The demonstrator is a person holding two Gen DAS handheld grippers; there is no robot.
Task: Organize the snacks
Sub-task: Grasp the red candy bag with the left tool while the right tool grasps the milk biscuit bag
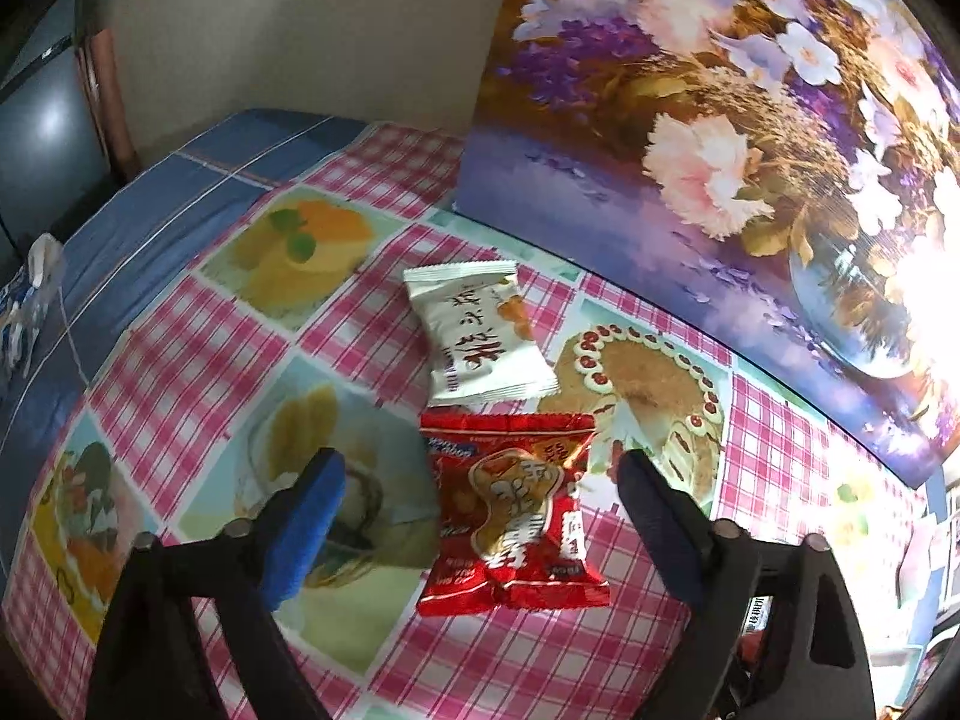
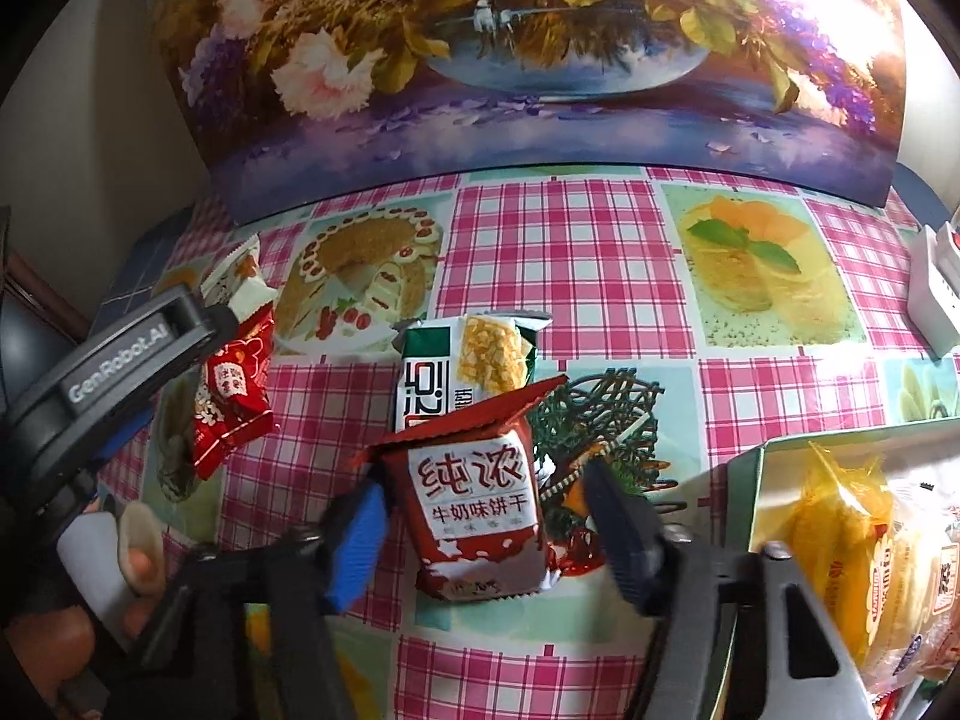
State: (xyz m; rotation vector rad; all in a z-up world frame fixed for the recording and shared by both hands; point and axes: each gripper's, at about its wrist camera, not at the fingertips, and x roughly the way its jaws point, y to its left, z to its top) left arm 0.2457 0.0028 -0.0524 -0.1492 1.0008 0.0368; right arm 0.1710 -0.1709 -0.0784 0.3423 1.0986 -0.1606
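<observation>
A red peanut-print snack packet (image 1: 510, 516) lies on the pink checked tablecloth (image 1: 198, 372), with a white packet (image 1: 474, 336) just beyond it. My left gripper (image 1: 480, 468) hangs over the red packet, open, its fingers either side without touching. In the right wrist view a dark red milk biscuit packet (image 2: 474, 504) lies partly on a green and white packet (image 2: 462, 366). My right gripper (image 2: 480, 504) straddles the biscuit packet with a gap on both sides, so it is open. The left gripper's black body (image 2: 120, 360) and a hand (image 2: 138, 552) show at the left.
A large flower painting (image 2: 510, 60) stands along the table's back edge. A green-rimmed box (image 2: 757, 480) at the lower right holds yellow wrapped snacks (image 2: 840, 534). A white power strip (image 2: 933, 294) lies at the right edge. Blue cloth (image 1: 180, 180) covers the table's far left.
</observation>
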